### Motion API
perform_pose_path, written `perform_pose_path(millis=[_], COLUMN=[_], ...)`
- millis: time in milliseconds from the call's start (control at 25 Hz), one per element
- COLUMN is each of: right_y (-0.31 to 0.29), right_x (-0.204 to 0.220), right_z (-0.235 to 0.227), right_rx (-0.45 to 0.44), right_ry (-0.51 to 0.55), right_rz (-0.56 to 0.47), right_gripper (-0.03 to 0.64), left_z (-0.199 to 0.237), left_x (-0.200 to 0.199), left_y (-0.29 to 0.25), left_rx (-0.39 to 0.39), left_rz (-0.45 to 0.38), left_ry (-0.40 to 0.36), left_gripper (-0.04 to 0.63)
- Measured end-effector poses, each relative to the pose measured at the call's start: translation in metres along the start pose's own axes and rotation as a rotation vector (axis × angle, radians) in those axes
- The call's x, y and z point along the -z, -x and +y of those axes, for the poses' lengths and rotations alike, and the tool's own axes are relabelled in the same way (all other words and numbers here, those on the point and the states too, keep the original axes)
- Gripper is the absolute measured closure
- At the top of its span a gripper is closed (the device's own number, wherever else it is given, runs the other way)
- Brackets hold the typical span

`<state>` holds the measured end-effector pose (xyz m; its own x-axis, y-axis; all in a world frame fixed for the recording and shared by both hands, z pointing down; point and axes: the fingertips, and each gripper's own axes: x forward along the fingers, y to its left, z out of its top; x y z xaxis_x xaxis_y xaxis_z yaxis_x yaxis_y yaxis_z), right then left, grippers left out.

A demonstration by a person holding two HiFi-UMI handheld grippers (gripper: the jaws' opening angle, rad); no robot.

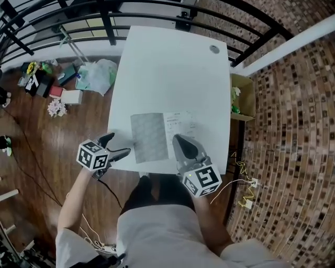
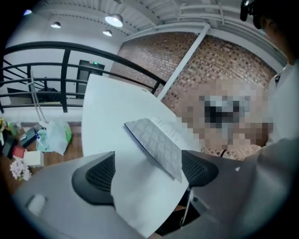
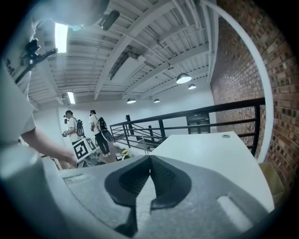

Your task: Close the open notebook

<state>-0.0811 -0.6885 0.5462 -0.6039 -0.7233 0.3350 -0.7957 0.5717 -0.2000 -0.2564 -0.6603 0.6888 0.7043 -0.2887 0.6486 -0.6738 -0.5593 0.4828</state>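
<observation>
The open notebook (image 1: 157, 133) lies near the front edge of the white table (image 1: 172, 68). Its left leaf is grey and patterned, and its right page (image 1: 179, 121) is white with print. My left gripper (image 1: 118, 144) hovers at the table's front-left corner, just left of the grey leaf, jaws open and empty. In the left gripper view the grey leaf (image 2: 156, 142) sits ahead between the spread fingers (image 2: 96, 177). My right gripper (image 1: 178, 140) is shut and empty, its tip over the white page's near edge. The right gripper (image 3: 150, 161) view looks past the notebook.
Bags, boxes and flowers (image 1: 57, 86) clutter the wooden floor left of the table. A cardboard box (image 1: 242, 97) stands at the table's right side by the brick wall (image 1: 293, 115). A black railing (image 1: 104, 15) runs behind. Two people (image 3: 84, 128) stand far off.
</observation>
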Motion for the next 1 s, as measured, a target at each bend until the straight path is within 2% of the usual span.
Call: perform_pose_path(millis=[120, 200, 360, 440, 640, 720, 800, 1000], right_y=[0.005, 0.010, 0.021, 0.025, 0.031, 0.032, 0.032, 0.035], right_x=[0.010, 0.016, 0.021, 0.023, 0.023, 0.024, 0.025, 0.018], right_z=[-0.003, -0.006, -0.015, -0.021, -0.036, -0.038, -0.039, -0.038], right_rx=[0.007, 0.012, 0.032, 0.044, 0.070, 0.076, 0.076, 0.073], right_ry=[-0.024, -0.034, -0.042, -0.054, -0.075, -0.086, -0.093, -0.100], right_rz=[0.009, 0.018, 0.026, 0.024, 0.016, 0.013, 0.011, -0.001], right_gripper=[0.630, 0.630, 0.630, 0.630, 0.630, 0.630, 0.630, 0.630], left_z=[-0.009, -0.012, -0.023, -0.025, -0.020, -0.016, -0.015, -0.030], left_x=[0.006, 0.006, 0.010, 0.013, 0.012, 0.011, 0.010, -0.011], left_y=[-0.022, -0.036, -0.054, -0.058, -0.063, -0.061, -0.058, -0.048], left_rx=[0.007, 0.017, 0.058, 0.055, 0.019, -0.003, -0.014, 0.008], left_rz=[0.039, 0.037, 0.048, 0.048, 0.029, 0.016, 0.002, -0.059], left_ry=[0.047, 0.100, 0.222, 0.266, 0.313, 0.322, 0.333, 0.355], left_gripper=[0.222, 0.265, 0.308, 0.334, 0.384, 0.434, 0.516, 0.553])
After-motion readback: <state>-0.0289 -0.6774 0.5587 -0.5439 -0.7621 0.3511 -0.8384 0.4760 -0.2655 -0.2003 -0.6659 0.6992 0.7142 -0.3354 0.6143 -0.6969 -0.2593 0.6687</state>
